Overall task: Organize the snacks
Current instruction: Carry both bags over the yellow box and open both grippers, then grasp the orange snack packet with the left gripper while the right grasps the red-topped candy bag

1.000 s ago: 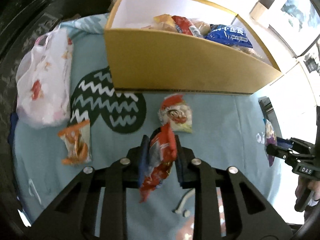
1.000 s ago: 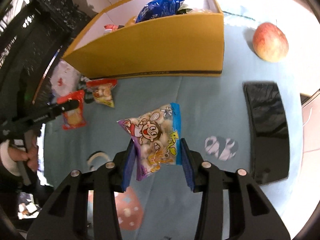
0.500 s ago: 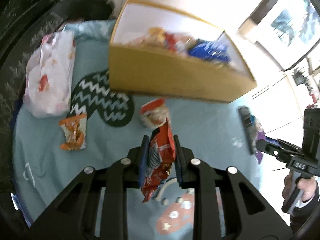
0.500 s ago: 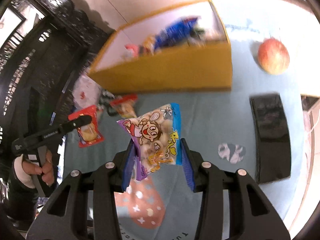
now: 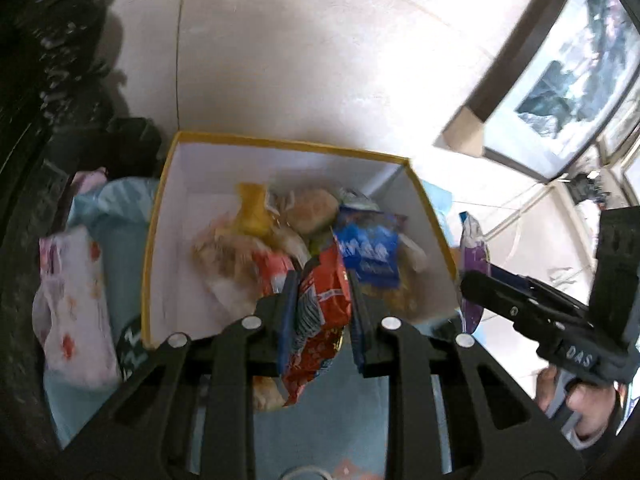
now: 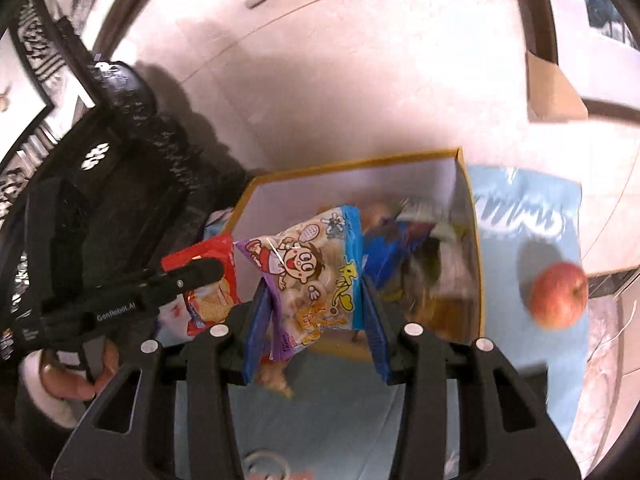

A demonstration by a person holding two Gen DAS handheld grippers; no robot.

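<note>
A: What are my two packets doing?

B: I have the red snack packet [image 5: 320, 312] clamped upright in the jaws of the left gripper [image 5: 320, 308], pads pressing on both faces. It hangs above the near wall of the yellow box [image 5: 160, 208], over the box's open top.

A: And the right side?

B: The right gripper [image 6: 316, 300] has its jaws clamped on the cartoon snack bag [image 6: 308, 276], the one with purple and blue edges. The bag bulges between the pads and is held over the near edge of the same box [image 6: 476, 248]. From the left wrist view I see that bag edge-on [image 5: 472, 268], just past the box's right wall.

A: What is already in the box?

B: A blue packet [image 5: 368, 252] sits right behind my red one, a yellow packet [image 5: 252, 212] lies toward the back, and a round bun-like item [image 5: 312, 210] is beside it. The rest is blurred; I cannot tell the items apart.

A: Around the box?

B: It stands on a light blue cloth [image 6: 520, 216] covering the bench. A white plastic bag with red prints [image 5: 76, 308] lies left of the box, and an apple [image 6: 558, 294] sits on the cloth to its right, well apart from the box wall. A hand [image 6: 76, 376] grips the left tool's handle at the left edge of the right wrist view.
</note>
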